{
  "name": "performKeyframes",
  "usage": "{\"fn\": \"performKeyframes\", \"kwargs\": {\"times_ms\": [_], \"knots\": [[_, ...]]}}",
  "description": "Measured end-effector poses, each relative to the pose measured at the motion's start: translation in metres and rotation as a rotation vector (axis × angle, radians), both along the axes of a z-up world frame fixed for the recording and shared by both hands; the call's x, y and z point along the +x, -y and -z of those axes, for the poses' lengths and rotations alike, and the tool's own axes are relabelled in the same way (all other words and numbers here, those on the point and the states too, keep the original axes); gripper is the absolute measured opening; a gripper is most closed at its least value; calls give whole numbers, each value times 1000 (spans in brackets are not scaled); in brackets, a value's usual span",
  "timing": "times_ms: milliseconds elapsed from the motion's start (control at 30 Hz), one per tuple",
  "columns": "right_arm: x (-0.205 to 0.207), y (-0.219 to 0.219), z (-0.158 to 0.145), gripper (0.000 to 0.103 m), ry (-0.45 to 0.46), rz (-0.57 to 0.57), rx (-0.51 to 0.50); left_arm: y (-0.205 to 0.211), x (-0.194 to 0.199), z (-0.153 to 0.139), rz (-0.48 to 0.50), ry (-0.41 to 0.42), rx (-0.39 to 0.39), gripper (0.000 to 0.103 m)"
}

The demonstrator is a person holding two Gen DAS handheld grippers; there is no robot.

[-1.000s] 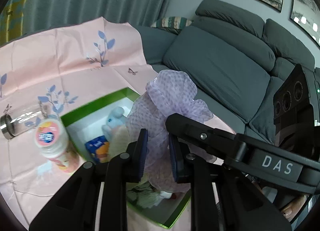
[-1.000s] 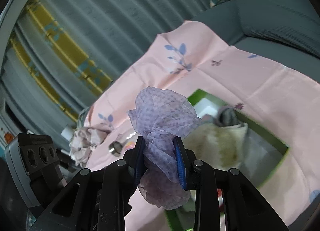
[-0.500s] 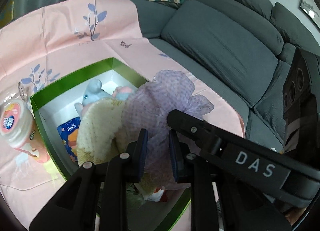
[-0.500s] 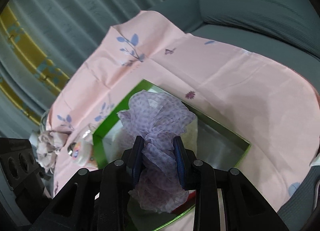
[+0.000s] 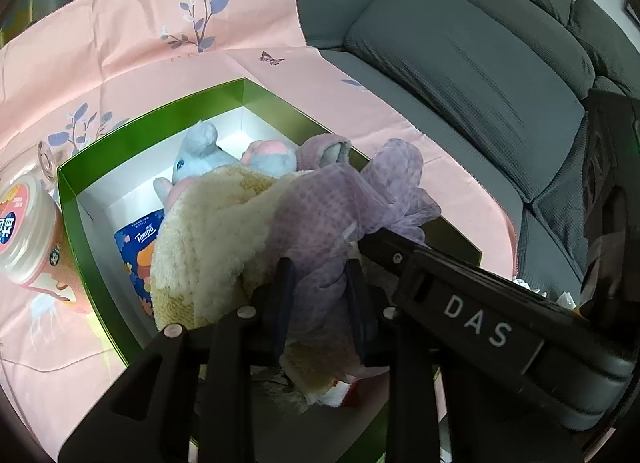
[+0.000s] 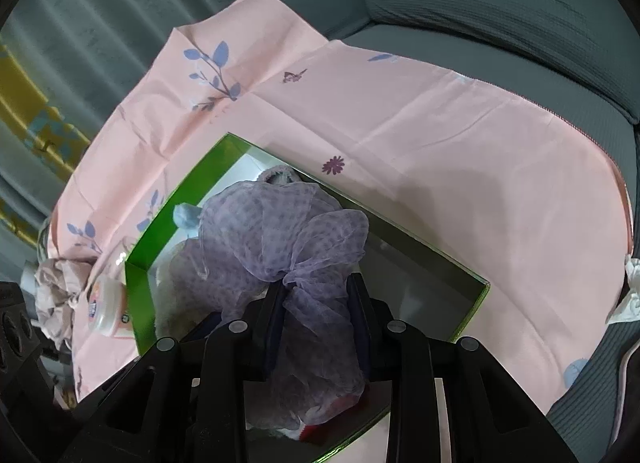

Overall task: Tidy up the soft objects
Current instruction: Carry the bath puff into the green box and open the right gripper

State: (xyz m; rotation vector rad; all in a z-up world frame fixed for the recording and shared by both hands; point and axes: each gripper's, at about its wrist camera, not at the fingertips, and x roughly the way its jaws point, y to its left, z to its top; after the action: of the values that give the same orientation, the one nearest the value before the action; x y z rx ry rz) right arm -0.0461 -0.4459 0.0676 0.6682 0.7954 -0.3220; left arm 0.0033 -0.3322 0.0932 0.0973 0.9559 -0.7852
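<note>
Both grippers have dropped toward the green box [image 5: 72,199] since a second ago, and the lilac scarf [image 5: 320,207] I was carrying high above it now sags into the box, on top of the things inside.

Far left in my left wrist view, a round pink-lidded jar [image 5: 24,223] stands just outside the box wall on the pink leaf-print cloth [image 5: 120,43]. Inside the glossy, white-lined box I see a blue tissue pack [image 5: 140,239], partly buried under a nubbly cream towel [image 5: 216,247], and a pale blue plush toy [image 5: 200,155] whose body is mostly hidden. The scarf is sheer, crinkled, dotted with darker purple, bunched into loose ruffles. My left gripper [image 5: 320,295] is opening, scarf fabric between its jaws and touching both pads. My right gripper [image 6: 316,315] stays clamped on a gathered neck of the same scarf, jaws pinching it.

Further right, the box's near end is cut off behind the gripper bodies. A ribbed grey sofa [image 5: 480,63] fills the right side.
</note>
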Motion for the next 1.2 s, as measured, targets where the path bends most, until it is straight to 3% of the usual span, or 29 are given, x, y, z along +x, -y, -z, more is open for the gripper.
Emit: {"fn": "performKeyframes", "kwargs": {"times_ms": [467,700,900,1200], "knots": [[4,-3,0,36,-29,7,-25,-5,20,11,-43,-49,34,27],[-2,-1,-1,50,-3,10,-11,-6,33,14,-93,-48,55,28],[-4,-1,-2,54,22,-5,18,-4,35,15,-112,-31,76,29],[-7,2,-5,55,43,-8,32,-9,33,11,-96,-46,25,37]]}}
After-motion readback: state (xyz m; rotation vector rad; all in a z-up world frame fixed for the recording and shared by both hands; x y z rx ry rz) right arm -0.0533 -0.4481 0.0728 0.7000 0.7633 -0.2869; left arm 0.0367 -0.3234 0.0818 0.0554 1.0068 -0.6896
